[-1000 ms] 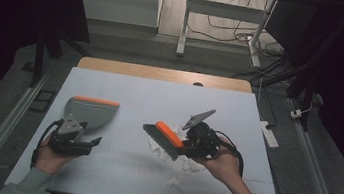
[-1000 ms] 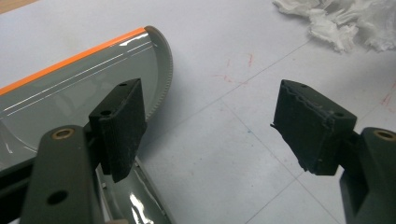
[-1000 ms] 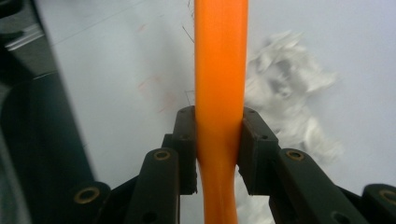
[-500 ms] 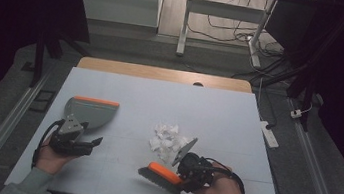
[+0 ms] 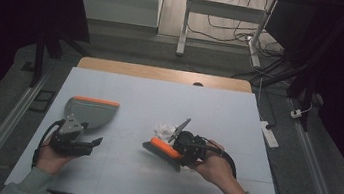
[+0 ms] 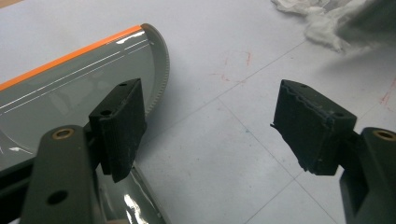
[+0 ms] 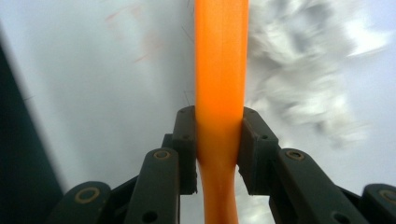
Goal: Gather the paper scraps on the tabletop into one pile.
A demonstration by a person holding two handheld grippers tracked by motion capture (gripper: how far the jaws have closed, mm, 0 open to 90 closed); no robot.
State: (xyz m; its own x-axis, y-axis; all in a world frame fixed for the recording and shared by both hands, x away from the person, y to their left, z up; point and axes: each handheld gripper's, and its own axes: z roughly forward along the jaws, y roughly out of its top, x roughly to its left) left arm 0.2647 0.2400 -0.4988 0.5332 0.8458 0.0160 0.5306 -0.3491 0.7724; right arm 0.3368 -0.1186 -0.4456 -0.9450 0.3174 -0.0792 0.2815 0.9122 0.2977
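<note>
A grey dustpan (image 5: 91, 109) with an orange edge lies on the white table (image 5: 160, 95), left of the middle. My left gripper (image 5: 95, 143) rests just in front of it, open and holding nothing. In the left gripper view the dustpan (image 6: 70, 88) lies under the left jaw of that open gripper (image 6: 210, 116). My right gripper (image 5: 176, 149) is shut on the orange handle of a brush (image 5: 164, 149). A crumpled white paper (image 5: 165, 128) lies just behind the brush. In the right gripper view the jaws of that gripper (image 7: 219, 140) clamp the orange handle (image 7: 220, 70), with blurred paper (image 7: 303, 70) to its right.
A wooden strip (image 5: 163, 73) runs along the table's far edge. A white power strip (image 5: 268, 133) lies on the floor to the right. Desk legs and cables (image 5: 219, 32) stand beyond the table.
My right gripper pulled the brush back toward the person, then brought it forward again up against the paper. The left gripper and the dustpan have stayed put.
</note>
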